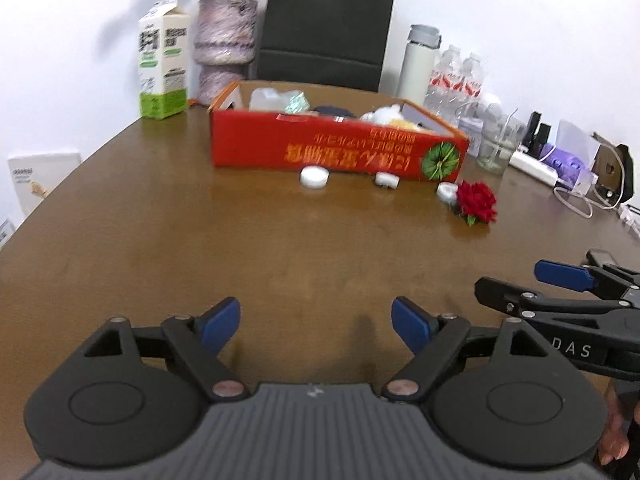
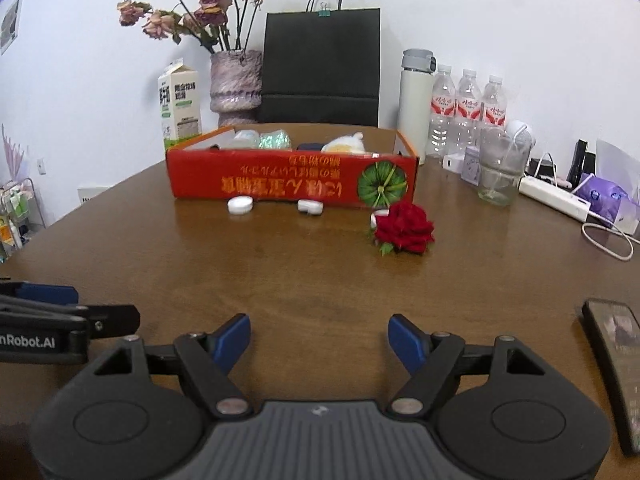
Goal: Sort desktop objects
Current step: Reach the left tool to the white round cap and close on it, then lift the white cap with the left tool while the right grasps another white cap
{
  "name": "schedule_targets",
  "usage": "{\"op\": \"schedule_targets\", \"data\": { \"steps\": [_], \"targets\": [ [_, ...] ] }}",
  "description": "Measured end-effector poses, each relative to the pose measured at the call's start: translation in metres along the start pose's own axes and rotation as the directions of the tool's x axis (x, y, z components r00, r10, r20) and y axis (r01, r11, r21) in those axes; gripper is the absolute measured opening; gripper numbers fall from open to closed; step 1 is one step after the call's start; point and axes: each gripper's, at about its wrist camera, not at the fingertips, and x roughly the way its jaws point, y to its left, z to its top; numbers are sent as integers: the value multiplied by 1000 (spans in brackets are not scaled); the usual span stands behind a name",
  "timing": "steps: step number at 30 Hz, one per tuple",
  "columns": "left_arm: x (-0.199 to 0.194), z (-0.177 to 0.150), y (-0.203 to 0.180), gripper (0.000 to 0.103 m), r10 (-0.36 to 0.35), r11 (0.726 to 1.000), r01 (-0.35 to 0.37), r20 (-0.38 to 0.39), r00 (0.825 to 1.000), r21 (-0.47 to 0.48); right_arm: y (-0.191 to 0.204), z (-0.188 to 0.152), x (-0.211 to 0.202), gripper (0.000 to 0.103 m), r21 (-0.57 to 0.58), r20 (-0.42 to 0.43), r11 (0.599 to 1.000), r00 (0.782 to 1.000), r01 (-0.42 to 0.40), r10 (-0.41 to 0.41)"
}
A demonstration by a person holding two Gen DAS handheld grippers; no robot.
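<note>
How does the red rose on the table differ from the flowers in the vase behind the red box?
The red rose is bright red and looks fresh; the flowers in the vase are dull pink-brown and look dried. The rose lies as a lone head on the table; the vase flowers stand upright on long stems. Both are rose-like blooms.

My right claw point(image 2: 319, 340) gapes empty above the brown table point(image 2: 280, 272). Ahead, a red rose point(image 2: 405, 229) lies just before the red box point(image 2: 292, 178), with white caps point(image 2: 240, 204) along its front; a phone point(image 2: 618, 368) lies at my right.
</note>
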Motion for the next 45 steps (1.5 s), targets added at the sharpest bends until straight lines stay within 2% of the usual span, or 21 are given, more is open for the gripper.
{"op": "schedule_targets", "data": {
  "steps": [4,8,10,12,18,20,21,25,29,33,35,40,45],
  "targets": [
    [34,35,5,85,-46,997,47,-13,999,53,-4,31,24,74,10,11,999,999,-47,47],
    [79,66,14,83,-61,996,64,-45,997,61,-7,61,75,67,49,-28,995,996,-85,87],
    [97,77,20,80,-78,996,80,-44,996,45,-10,73,101,66,85,-42,990,992,-116,120],
    [112,86,23,73,-77,995,79,-40,996,55,-8,82,123,64,92,-68,989,991,-113,120],
    [140,96,25,66,-95,994,97,-30,995,52,3,95,164,44,48,-92,994,991,-95,99],
    [147,98,24,64,-97,994,99,-37,995,54,3,96,172,27,41,-106,995,989,-96,100],
    [151,99,22,60,-95,994,97,-38,995,58,3,96,173,26,37,-98,995,990,-96,99],
    [162,103,19,53,-90,994,92,-35,995,60,2,93,171,26,27,-77,995,992,-97,99],
    [167,104,17,30,-123,991,125,-33,992,54,-4,93,165,26,51,-62,993,992,-110,113],
    [159,98,10,29,-142,986,144,-32,989,87,-9,95,156,26,70,-31,992,993,-107,110],
    [146,94,6,29,-117,989,117,-10,993,95,-10,96,148,26,69,-16,993,995,-97,98],
    [83,86,-4,29,-75,992,63,109,991,112,-9,98,101,26,57,74,994,993,-96,92],
    [9,74,14,29,-100,992,85,170,980,91,-14,94,37,26,47,174,993,980,-107,97]
  ]
}}
